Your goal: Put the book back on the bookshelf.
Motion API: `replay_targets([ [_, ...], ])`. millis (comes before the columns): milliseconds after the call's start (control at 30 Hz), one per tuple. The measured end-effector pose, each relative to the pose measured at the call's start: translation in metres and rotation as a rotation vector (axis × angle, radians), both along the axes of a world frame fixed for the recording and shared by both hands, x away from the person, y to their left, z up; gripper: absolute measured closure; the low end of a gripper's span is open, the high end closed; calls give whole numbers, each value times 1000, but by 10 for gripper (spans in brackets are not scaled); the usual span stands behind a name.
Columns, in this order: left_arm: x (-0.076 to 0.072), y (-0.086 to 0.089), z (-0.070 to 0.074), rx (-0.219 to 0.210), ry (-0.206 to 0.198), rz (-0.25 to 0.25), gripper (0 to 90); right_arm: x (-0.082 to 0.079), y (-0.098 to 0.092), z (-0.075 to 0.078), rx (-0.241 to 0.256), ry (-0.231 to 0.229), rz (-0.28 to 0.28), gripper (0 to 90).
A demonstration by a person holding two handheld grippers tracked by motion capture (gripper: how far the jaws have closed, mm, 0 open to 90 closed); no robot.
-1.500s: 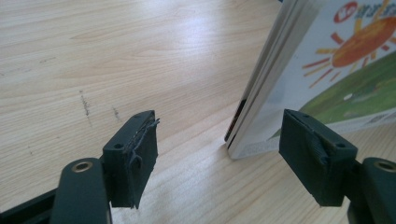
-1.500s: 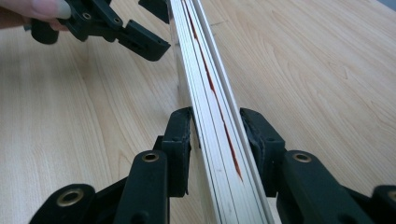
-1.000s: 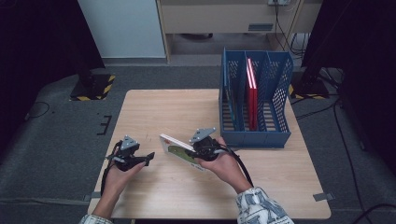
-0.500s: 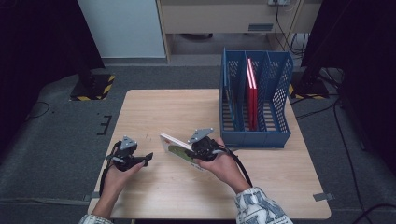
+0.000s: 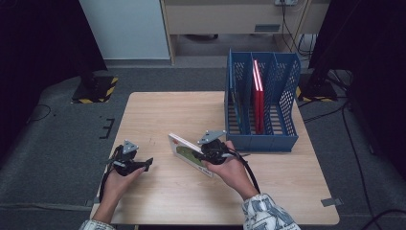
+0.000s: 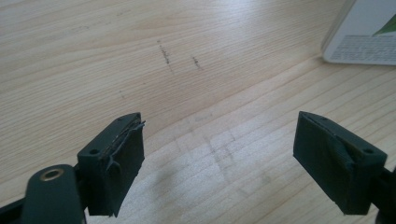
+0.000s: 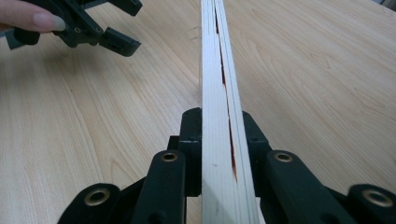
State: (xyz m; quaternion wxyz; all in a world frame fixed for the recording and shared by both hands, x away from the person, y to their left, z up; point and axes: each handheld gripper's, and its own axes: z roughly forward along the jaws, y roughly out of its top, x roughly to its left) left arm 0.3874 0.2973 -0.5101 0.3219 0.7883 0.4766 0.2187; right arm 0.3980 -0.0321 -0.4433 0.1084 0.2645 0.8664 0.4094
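Observation:
My right gripper is shut on a thin white book with a green picture on its cover, held tilted above the table's front middle. In the right gripper view the book's page edge runs straight away between the jaws, a red line showing inside. My left gripper rests open at the table's front left, nothing between its fingers. A corner of the book shows at the top right of the left gripper view. The left gripper also appears at the upper left of the right gripper view.
A blue mesh file rack stands at the back right of the wooden table, with a red book upright in a middle slot. Faint pen marks lie on the wood. Dark stands flank the table on the floor.
The right gripper and the book have shifted very slightly to the left. The left gripper has stayed where it was, open.

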Motion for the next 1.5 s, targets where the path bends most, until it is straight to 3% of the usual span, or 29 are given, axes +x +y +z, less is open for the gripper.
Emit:
replay_targets([
  [333,4,2,-12,44,45,-3,71,-4,-14,7,31,-7,-32,762],
  [567,5,3,-16,39,70,-1,48,-8,-26,16,51,-19,-44,763],
  [800,6,2,-18,34,75,1,42,-14,-43,25,78,-21,-68,763],
  [1500,5,0,-21,20,88,-5,30,-33,-88,44,100,-36,-126,763],
])
